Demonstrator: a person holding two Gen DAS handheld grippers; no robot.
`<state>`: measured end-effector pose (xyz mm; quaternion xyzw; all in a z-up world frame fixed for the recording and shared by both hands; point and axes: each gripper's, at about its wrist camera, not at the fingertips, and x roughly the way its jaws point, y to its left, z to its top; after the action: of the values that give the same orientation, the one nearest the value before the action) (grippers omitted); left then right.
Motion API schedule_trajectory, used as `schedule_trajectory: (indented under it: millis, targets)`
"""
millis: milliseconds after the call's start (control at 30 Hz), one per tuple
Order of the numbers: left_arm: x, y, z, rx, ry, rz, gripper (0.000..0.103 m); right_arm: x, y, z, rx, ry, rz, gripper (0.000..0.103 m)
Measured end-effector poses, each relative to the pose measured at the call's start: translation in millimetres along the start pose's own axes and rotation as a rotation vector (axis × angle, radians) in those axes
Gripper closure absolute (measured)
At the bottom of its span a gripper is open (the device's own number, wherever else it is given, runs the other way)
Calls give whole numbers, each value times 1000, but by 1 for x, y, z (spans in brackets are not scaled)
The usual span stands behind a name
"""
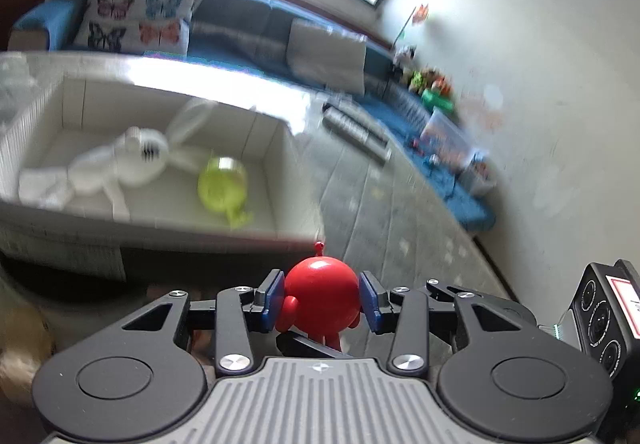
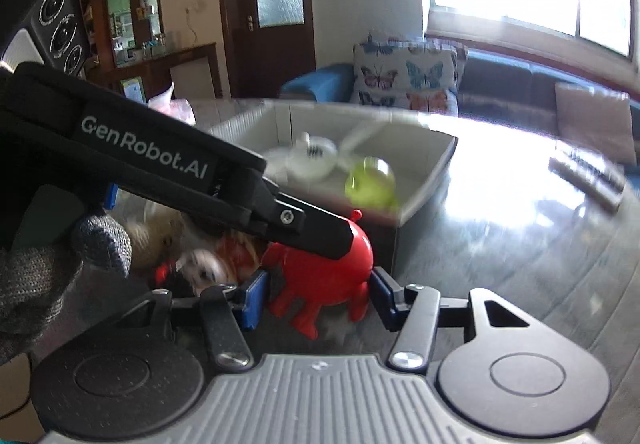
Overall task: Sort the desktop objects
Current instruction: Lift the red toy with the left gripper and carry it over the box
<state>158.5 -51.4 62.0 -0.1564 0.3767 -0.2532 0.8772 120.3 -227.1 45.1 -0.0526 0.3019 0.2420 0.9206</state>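
Red toy [image 1: 322,292] sits low and centre in the left view, clenched between the blue pads of my left gripper [image 1: 322,298], just short of the near wall of the box [image 1: 276,172] at middle left. A white rabbit [image 1: 132,160] and a green toy [image 1: 222,184] already lie in the box. In the right view, my right gripper [image 2: 318,292] has its jaws either side of the same toy; I cannot tell whether they touch it. My worries are these: the toy is round and glossy, so it could squirt out of the pads, and it could clip the box wall if carried over too low. With both grippers crowded on it, they may knock each other. The only writing I can read is "GenRobot.AI" [image 2: 144,152], at upper left of the right view. The red-bordered label on the camera block [image 1: 604,312] is illegible.
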Motion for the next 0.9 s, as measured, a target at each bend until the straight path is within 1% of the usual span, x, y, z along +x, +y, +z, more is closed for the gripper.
schedule_trajectory:
  millis: [100, 200, 367, 567, 733, 833, 900]
  targets:
    - [-7, -3, 17, 9, -49, 1, 59, -1, -4, 21, -26, -31, 5, 50]
    - [-7, 2, 34, 0, -83, 16, 59, 10, -10, 42, -51, -48, 19, 50]
    - [2, 28, 60, -47, -117, 44, 59, 42, -13, 71, -94, -39, 40, 50]
    - [25, 72, 77, -126, -104, 58, 59, 92, -16, 88, -104, 27, 77, 50]
    - [48, 105, 78, -195, -61, 56, 59, 126, -15, 84, -118, 92, 93, 50]
    - [57, 117, 77, -224, -44, 57, 59, 131, -9, 80, -151, 90, 93, 50]
    - [60, 121, 75, -236, -35, 52, 61, 133, -5, 79, -160, 100, 97, 50]
